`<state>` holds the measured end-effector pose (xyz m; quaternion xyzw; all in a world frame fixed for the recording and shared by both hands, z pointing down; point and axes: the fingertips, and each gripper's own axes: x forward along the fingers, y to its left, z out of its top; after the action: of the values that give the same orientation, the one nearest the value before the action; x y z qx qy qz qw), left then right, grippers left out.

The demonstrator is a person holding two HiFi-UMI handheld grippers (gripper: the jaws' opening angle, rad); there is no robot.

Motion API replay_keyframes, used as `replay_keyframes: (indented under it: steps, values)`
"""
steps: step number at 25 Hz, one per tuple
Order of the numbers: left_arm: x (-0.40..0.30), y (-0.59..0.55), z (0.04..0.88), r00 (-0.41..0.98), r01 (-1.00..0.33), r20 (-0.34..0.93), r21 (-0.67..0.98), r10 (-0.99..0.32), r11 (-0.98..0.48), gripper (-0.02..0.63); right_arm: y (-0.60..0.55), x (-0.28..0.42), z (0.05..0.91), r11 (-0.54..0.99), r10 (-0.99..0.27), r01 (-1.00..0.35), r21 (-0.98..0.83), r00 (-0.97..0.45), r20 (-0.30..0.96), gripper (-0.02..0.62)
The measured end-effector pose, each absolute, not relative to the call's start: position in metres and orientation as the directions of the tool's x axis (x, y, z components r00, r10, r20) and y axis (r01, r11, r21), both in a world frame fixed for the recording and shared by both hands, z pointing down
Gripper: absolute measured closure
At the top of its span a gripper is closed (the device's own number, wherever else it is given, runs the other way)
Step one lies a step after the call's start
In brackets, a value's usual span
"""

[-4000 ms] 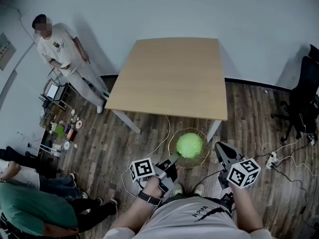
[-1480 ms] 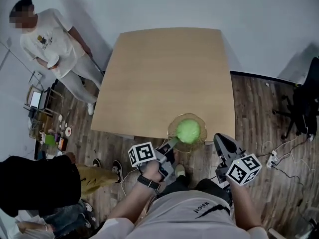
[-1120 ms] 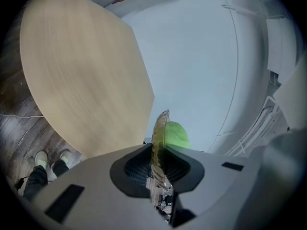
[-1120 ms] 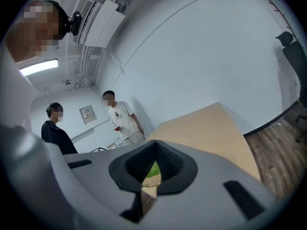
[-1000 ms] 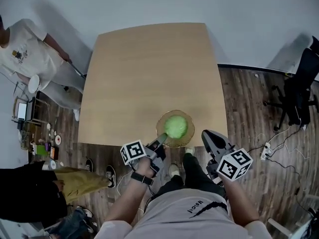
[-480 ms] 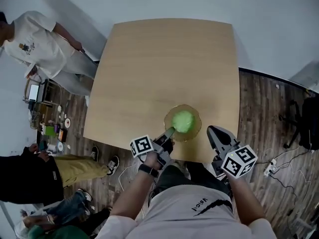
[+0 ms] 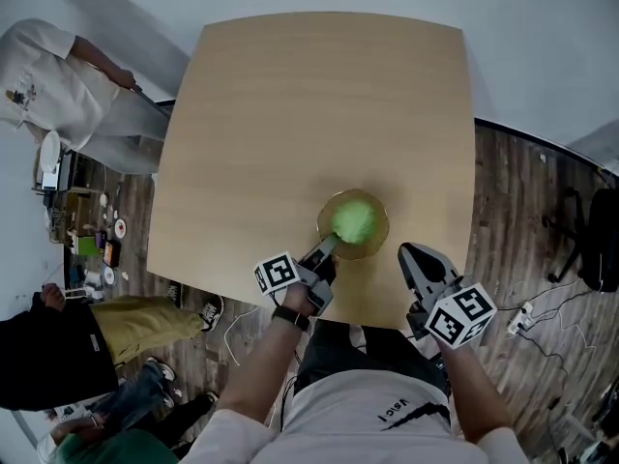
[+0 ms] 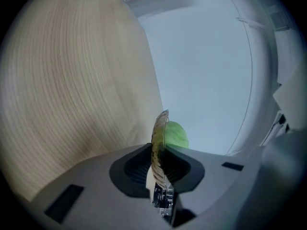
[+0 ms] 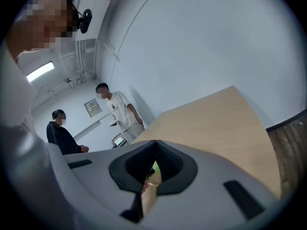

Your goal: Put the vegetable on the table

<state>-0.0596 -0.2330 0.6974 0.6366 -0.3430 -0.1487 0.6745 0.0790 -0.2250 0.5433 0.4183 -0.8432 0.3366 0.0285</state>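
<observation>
Bowl (image 7: pixel 382 237) has moved over the table (image 7: pixel 309 114); its cabbage (image 7: pixel 354 219) seems round, axisless.

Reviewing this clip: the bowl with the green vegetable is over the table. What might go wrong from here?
1. The left claw pinches the bowl at only one spot on its thin rim. With the green vegetable weighing on it, the bowl may tilt or slip.
2. The vegetable looks round. If the bowl tips, it could roll across the table and off.
3. The right claw is shut on nothing and apart from the bowl, so it gives no support.
</observation>
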Motion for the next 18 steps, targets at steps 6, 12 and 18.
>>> replay_keyframes:
  steps: [6, 12, 18]
  values:
    - [-0.062, -0.241, 0.724, 0.715, -0.223, 0.264, 0.964, -0.647, 0.146, 0.546, -0.24, 0.065, 0.57, 0.41, -0.705, -0.732, -0.544, -0.633, 0.32, 0.581]
    - [-0.063, -0.239, 0.735, 0.715, -0.231, 0.274, 0.961, -0.643, 0.153, 0.546, -0.234, 0.065, 0.575, 0.402, -0.711, -0.735, -0.546, -0.626, 0.32, 0.581]
    - [-0.062, -0.237, 0.737, 0.718, -0.22, 0.266, 0.964, -0.643, 0.152, 0.534, -0.225, 0.069, 0.577, 0.389, -0.715, -0.739, -0.551, -0.619, 0.326, 0.581]
